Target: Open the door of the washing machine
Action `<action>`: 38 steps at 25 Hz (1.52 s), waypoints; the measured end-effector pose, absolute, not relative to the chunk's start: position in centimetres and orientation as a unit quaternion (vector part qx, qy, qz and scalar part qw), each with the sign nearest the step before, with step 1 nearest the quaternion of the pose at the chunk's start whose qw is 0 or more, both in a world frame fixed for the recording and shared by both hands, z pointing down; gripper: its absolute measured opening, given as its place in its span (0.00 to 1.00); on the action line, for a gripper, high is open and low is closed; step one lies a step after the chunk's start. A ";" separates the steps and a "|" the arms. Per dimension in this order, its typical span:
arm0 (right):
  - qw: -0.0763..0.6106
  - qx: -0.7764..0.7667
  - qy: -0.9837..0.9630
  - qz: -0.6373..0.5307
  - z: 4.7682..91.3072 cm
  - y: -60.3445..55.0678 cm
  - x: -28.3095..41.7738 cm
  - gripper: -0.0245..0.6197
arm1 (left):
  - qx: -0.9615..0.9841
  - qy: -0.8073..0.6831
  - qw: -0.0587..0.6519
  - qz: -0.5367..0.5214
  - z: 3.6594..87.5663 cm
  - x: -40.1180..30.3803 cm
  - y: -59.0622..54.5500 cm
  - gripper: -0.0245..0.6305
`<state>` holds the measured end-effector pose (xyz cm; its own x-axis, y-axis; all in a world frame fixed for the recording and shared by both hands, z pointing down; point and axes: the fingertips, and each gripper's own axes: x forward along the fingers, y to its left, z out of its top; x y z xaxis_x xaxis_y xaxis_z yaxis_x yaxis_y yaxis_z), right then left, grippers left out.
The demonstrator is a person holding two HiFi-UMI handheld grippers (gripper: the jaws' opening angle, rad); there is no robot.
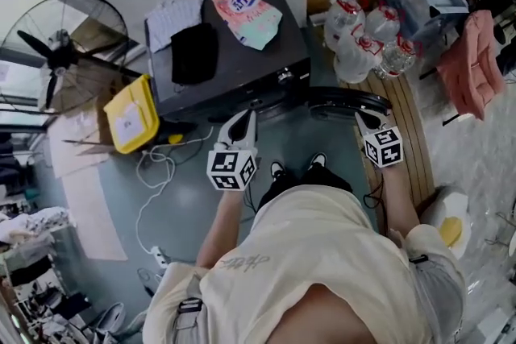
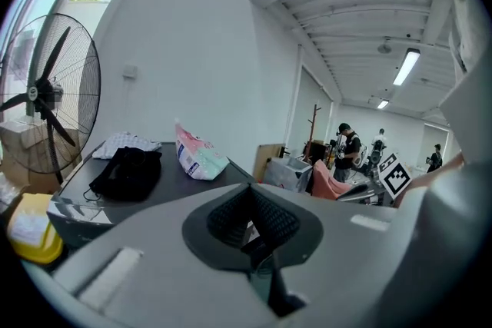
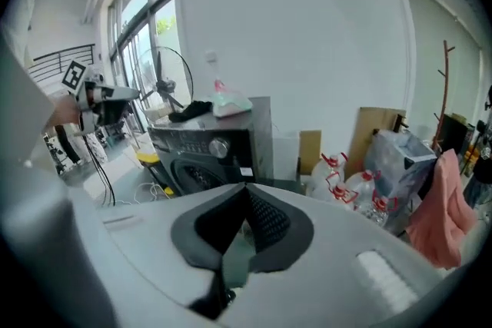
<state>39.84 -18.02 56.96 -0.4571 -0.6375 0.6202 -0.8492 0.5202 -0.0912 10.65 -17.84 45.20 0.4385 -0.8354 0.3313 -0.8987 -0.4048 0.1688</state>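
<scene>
The dark grey washing machine (image 1: 234, 52) stands in front of me, with a black cloth (image 1: 194, 52) and a pink-and-teal bag (image 1: 246, 16) on its top. Its round door (image 1: 348, 101) is swung out to the right, seen edge-on from above. My left gripper (image 1: 240, 127) hovers just before the machine's front, jaws shut and empty. My right gripper (image 1: 369, 122) is raised beside the outer end of the door, apart from it, shut on nothing. The right gripper view shows the machine's front (image 3: 207, 150) with its knob (image 3: 221, 147) and drum opening. The left gripper view looks over the machine's top (image 2: 184, 188).
A standing fan (image 1: 60, 52) and a yellow container (image 1: 133, 115) are left of the machine. A white cable (image 1: 157, 173) runs across the floor. Several water bottles (image 1: 363, 36), boxes and a pink cloth (image 1: 476, 64) crowd the right, beside a wooden platform (image 1: 407, 117).
</scene>
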 end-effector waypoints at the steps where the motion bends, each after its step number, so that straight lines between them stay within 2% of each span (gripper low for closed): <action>1: 0.248 0.439 -0.842 0.191 55.5 -18.3 38.0 0.04 | 0.834 -0.520 0.158 0.095 44.7 10.3 -17.9 0.06; 8: 0.139 0.398 -0.898 0.127 45.9 -19.9 28.0 0.04 | 0.845 -0.518 0.118 0.062 39.4 8.6 -18.8 0.06; 13: 0.112 0.378 -0.918 0.053 39.6 -20.9 24.4 0.04 | 0.852 -0.514 0.089 0.044 35.9 8.1 -19.8 0.06; 27: 0.032 0.406 -0.913 -0.030 29.8 -22.3 22.4 0.04 | 0.851 -0.524 0.008 0.012 28.7 6.1 -22.3 0.06; 38: 0.006 0.414 -0.910 -0.028 28.9 -21.8 22.3 0.04 | 0.844 -0.536 -0.004 0.013 28.9 4.9 -21.4 0.06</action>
<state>22.28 -21.77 28.90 -0.6579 -0.7530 -0.0113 -0.7523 0.6564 0.0554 4.87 -21.36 28.91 0.4255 -0.9048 0.0182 -0.9046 -0.4258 -0.0200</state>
